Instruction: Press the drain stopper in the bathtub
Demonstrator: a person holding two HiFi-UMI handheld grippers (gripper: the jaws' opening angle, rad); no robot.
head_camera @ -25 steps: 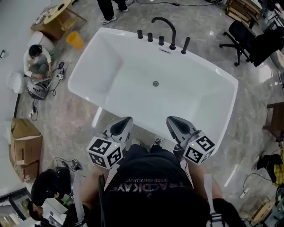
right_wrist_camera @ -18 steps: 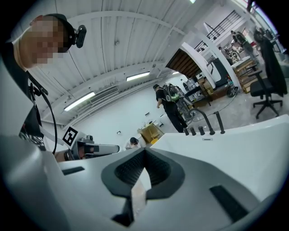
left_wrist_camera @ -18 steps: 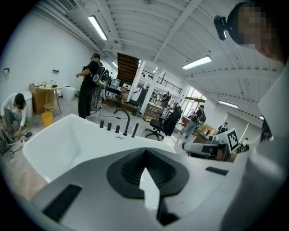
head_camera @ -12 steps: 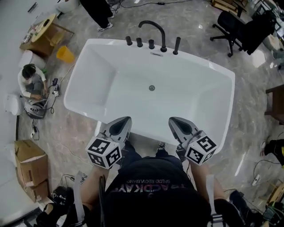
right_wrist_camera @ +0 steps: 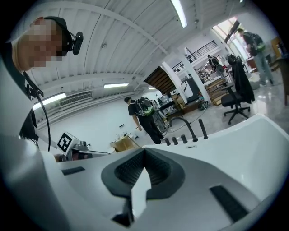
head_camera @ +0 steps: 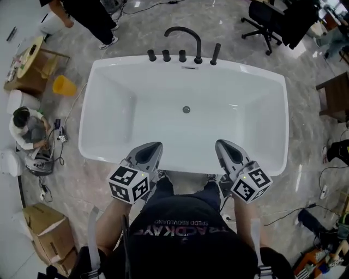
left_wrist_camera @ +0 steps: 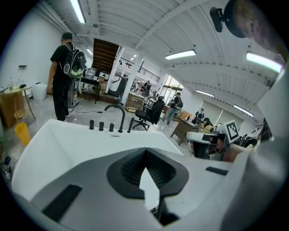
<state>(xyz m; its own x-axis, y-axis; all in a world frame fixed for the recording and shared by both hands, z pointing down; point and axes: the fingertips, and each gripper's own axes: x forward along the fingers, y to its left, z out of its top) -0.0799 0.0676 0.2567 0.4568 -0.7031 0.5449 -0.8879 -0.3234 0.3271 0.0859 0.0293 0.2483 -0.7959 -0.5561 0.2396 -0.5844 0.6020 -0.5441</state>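
The white bathtub fills the middle of the head view, and its small round drain stopper sits on the tub floor near the far wall. A black arched faucet with several knobs stands on the far rim. My left gripper and right gripper hover side by side over the near rim, both shut and holding nothing, well short of the stopper. The left gripper view shows the tub and faucet beyond the shut jaws. The right gripper view shows the same. The stopper is hidden in both.
A person sits on the floor at the left, and another stands at the top left. A yellow bucket, a cardboard box, an office chair and floor cables surround the tub.
The view has swung so the tub sits squarer and more centred in front of me. Both grippers keep their place in the view, shut as before.
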